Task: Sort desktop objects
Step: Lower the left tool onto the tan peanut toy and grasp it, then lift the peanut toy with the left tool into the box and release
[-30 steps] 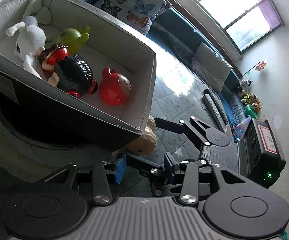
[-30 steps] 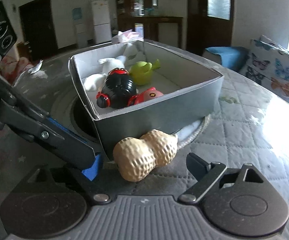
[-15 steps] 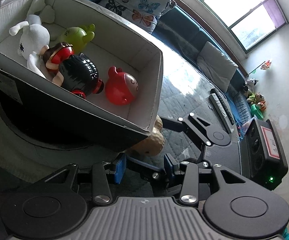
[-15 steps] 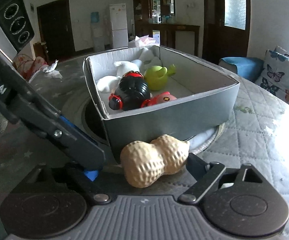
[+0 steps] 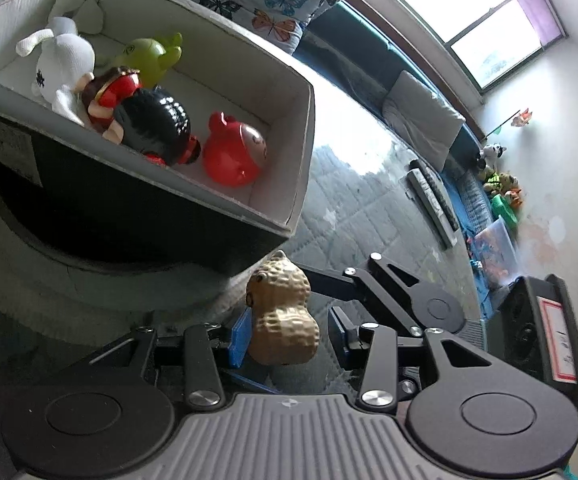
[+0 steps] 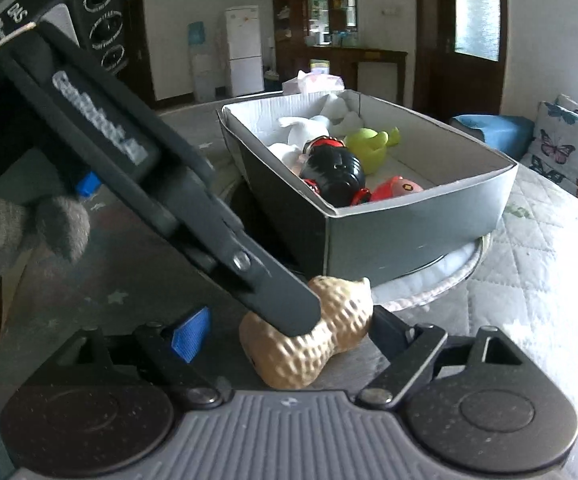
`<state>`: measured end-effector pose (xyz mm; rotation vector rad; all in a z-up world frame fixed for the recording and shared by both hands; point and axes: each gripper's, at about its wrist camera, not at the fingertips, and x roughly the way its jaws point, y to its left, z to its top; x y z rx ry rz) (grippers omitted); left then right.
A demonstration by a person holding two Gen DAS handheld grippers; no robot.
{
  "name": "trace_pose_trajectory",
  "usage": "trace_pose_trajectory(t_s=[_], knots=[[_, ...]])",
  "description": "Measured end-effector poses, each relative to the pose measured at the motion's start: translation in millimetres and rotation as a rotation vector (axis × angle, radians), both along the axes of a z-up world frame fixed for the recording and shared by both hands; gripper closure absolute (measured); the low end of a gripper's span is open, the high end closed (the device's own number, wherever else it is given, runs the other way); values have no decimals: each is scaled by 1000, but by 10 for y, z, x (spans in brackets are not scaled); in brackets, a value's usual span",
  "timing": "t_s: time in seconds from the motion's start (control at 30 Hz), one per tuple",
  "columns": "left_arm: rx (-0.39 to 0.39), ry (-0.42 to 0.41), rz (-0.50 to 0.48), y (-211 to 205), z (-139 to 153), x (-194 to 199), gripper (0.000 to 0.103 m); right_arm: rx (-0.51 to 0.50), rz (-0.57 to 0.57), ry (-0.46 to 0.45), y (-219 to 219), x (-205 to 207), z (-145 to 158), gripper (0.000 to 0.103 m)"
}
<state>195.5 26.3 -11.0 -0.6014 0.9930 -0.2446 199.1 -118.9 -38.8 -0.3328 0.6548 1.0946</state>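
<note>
A tan peanut toy [image 5: 283, 320] [image 6: 309, 344] lies on the quilted tabletop, just in front of the grey cardboard box [image 5: 303, 152] [image 6: 417, 232]. My left gripper [image 5: 289, 336] is open around the peanut. Its blue left pad [image 5: 238, 338] touches the peanut and the right pad stands apart. My right gripper [image 6: 289, 332] is open too, with the peanut against its right finger [image 6: 389, 330]. The left gripper's dark finger [image 6: 289, 308] crosses over the peanut. The box holds a white rabbit plush [image 5: 63, 60], a green toy [image 5: 149, 56], a black-haired doll [image 5: 149, 124] and a red round toy [image 5: 235, 156].
The box rests on a round white-rimmed mat [image 6: 461, 264]. Two remote controls [image 5: 433, 204] lie further along the table toward the sofa. A gloved hand [image 6: 17, 224] holds the left gripper. A tissue box [image 6: 313, 82] stands behind the box.
Both grippers have closed in on the peanut from opposite sides. It now sits between both pairs of fingers, and the left gripper's finger lies across it in the right wrist view.
</note>
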Motion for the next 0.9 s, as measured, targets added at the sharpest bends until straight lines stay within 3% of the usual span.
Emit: trace_pose_trajectory(t_s=[0.3,0.57,0.9], knots=[[33,25,-28,-9,-73,-11,59,-21,-108,9,24,-222,-21,32],[-6,26,-62,26,-142,-91,64,-49,-137,-13,25,-356,-25,31],[5,14,-98,58,-70,-218,66,-81,-150,-54,87,-549,6,37]])
